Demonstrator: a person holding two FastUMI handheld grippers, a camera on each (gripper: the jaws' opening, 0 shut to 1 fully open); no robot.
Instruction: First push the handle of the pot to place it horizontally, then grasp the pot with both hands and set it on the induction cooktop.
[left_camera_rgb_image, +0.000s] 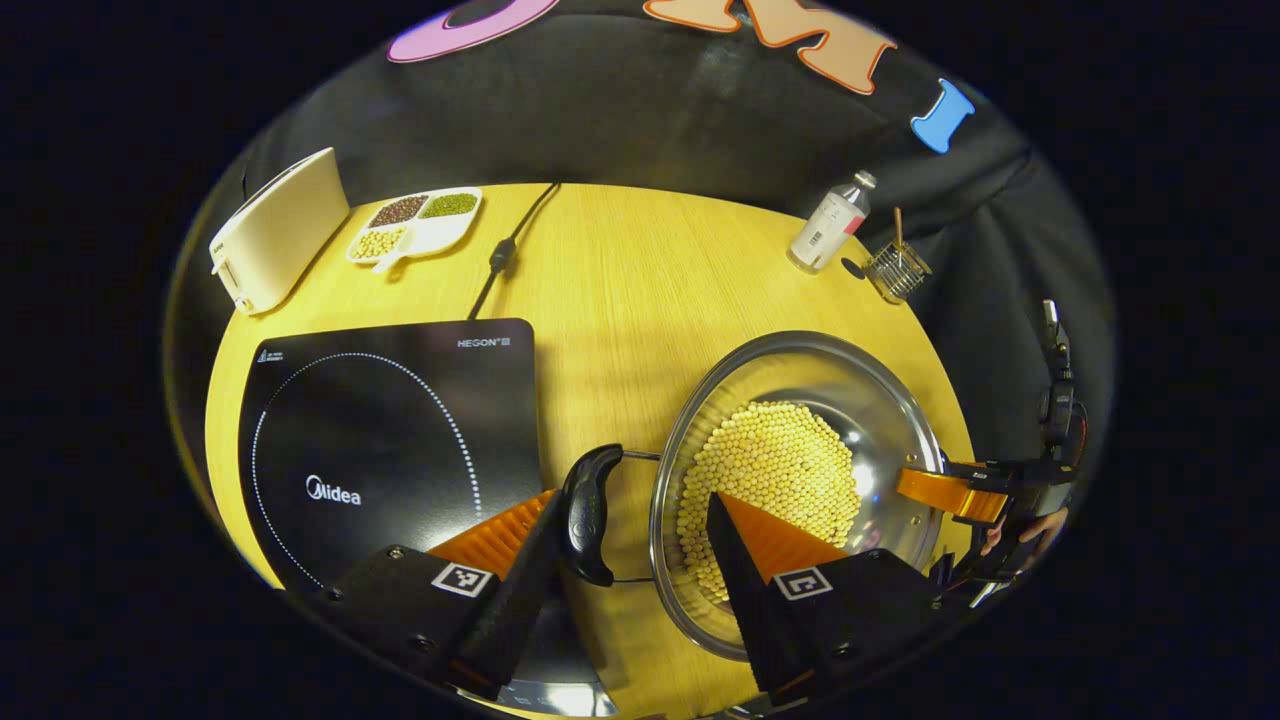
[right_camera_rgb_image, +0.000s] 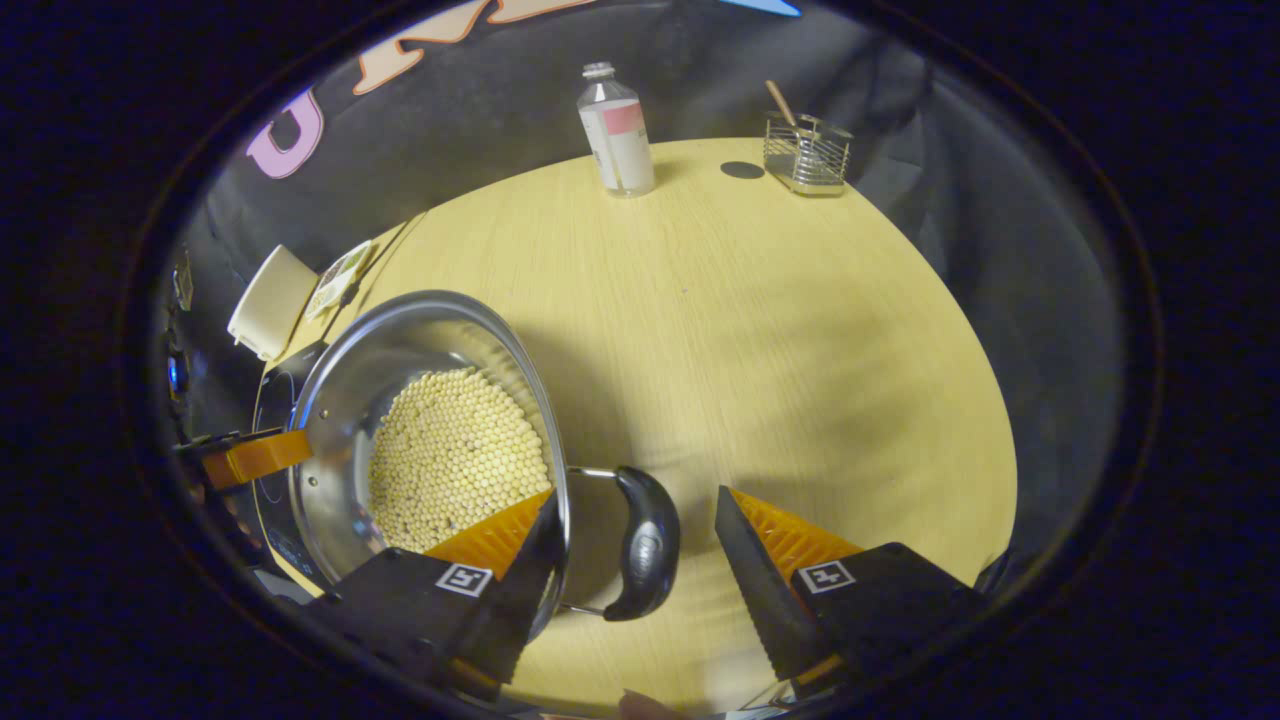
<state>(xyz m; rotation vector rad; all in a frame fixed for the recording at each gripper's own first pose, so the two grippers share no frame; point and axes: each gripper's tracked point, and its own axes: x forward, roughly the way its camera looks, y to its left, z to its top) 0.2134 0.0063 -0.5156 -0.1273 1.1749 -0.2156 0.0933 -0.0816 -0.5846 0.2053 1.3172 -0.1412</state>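
A steel pot (left_camera_rgb_image: 880, 400) holding yellow soybeans (left_camera_rgb_image: 775, 465) stands on the wooden table, right of the black induction cooktop (left_camera_rgb_image: 390, 440). My left gripper (left_camera_rgb_image: 635, 497) is open around the pot's near black handle (left_camera_rgb_image: 590, 515), one finger outside it and the other over the beans inside the rim. In the right gripper view, my right gripper (right_camera_rgb_image: 636, 493) is open the same way around the opposite handle (right_camera_rgb_image: 648, 545) of the pot (right_camera_rgb_image: 350, 400). Each gripper's orange finger also shows at the pot's far rim in the other view: the right one (left_camera_rgb_image: 945, 492), the left one (right_camera_rgb_image: 255, 455).
At the table's back stand a cream appliance (left_camera_rgb_image: 280, 230), a divided dish of beans (left_camera_rgb_image: 415, 225), the cooktop's cable (left_camera_rgb_image: 505, 255), a bottle (left_camera_rgb_image: 830, 225) and a wire holder (left_camera_rgb_image: 897, 268). Bare wood lies right of the pot (right_camera_rgb_image: 780, 330).
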